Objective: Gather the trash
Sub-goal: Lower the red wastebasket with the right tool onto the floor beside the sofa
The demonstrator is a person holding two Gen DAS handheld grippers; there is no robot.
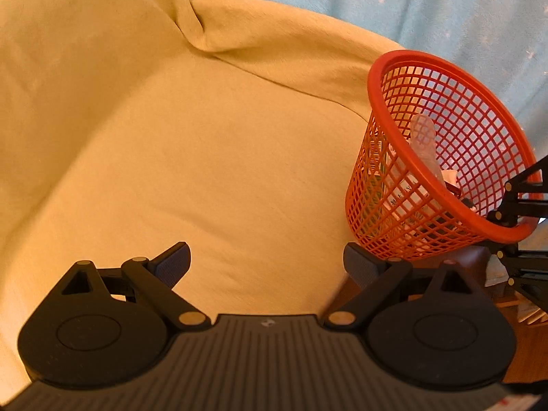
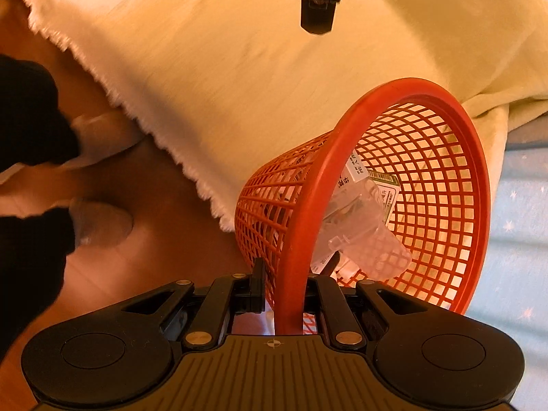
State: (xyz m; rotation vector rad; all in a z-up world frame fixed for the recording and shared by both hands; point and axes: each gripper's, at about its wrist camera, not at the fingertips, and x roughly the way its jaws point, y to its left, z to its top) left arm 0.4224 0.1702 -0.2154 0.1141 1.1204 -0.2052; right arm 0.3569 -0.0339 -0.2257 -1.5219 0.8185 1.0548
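Note:
A red mesh basket (image 1: 455, 137) hangs tilted at the right of the left wrist view, beside the yellow blanket (image 1: 205, 137). Inside it lie a clear plastic bottle (image 1: 424, 140) and white wrappers. In the right wrist view the same basket (image 2: 441, 178) fills the centre, with the clear plastic bottle (image 2: 363, 229) and a labelled packet (image 2: 359, 171) in it. My right gripper (image 2: 293, 281) is shut on the basket's rim, one finger outside the mesh and one inside. My left gripper (image 1: 267, 263) stands open over the blanket with nothing between its fingers.
The blanket's frayed edge (image 2: 164, 144) hangs over a brown wooden floor (image 2: 164, 233). A person's feet (image 2: 99, 226) and dark trouser legs stand at the left. A pale blue starred cloth (image 1: 428, 10) lies behind the basket. The left gripper's tip (image 2: 316, 3) shows at the top.

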